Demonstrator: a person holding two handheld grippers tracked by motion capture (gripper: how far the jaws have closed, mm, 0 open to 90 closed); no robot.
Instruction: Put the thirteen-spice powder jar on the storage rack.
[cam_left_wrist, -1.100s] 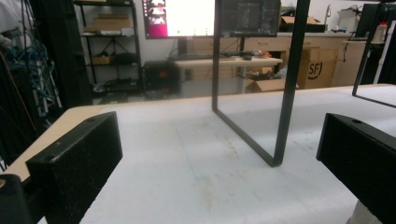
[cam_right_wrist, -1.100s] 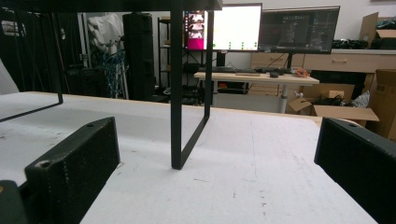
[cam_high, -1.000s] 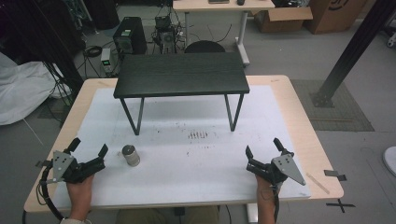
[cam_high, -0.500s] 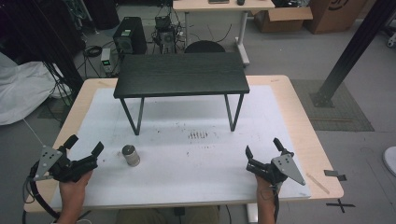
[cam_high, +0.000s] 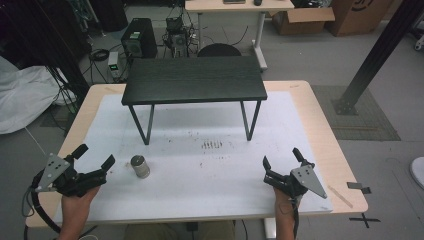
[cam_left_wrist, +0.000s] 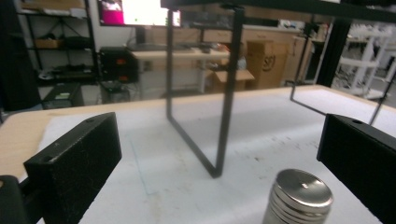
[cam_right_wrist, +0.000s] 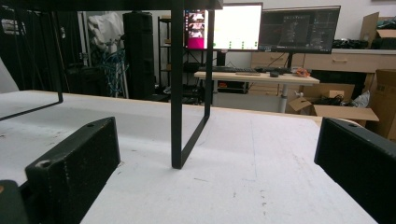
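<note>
A small shiny metal cylinder (cam_high: 140, 166) stands upright on the white mat, front left. My left gripper (cam_high: 96, 155) is open just left of it, jaws pointing toward it and not touching. In the left gripper view the cylinder (cam_left_wrist: 299, 198) stands low and right of centre, ahead of the wide-apart jaws of the left gripper (cam_left_wrist: 219, 149). My right gripper (cam_high: 280, 156) is open near the front right of the mat with nothing between its jaws. In its own view the right gripper (cam_right_wrist: 217, 149) faces a leg of the black table (cam_right_wrist: 177, 93).
A low black table (cam_high: 194, 79) on thin metal legs stands across the back half of the white mat (cam_high: 210, 175). The wooden tabletop edge (cam_high: 345, 180) lies just right of my right gripper. Desks, monitors and boxes stand beyond the table.
My left gripper has shifted slightly left and turned, its rear plate swinging outward. The cylinder and my right gripper have stayed put.
</note>
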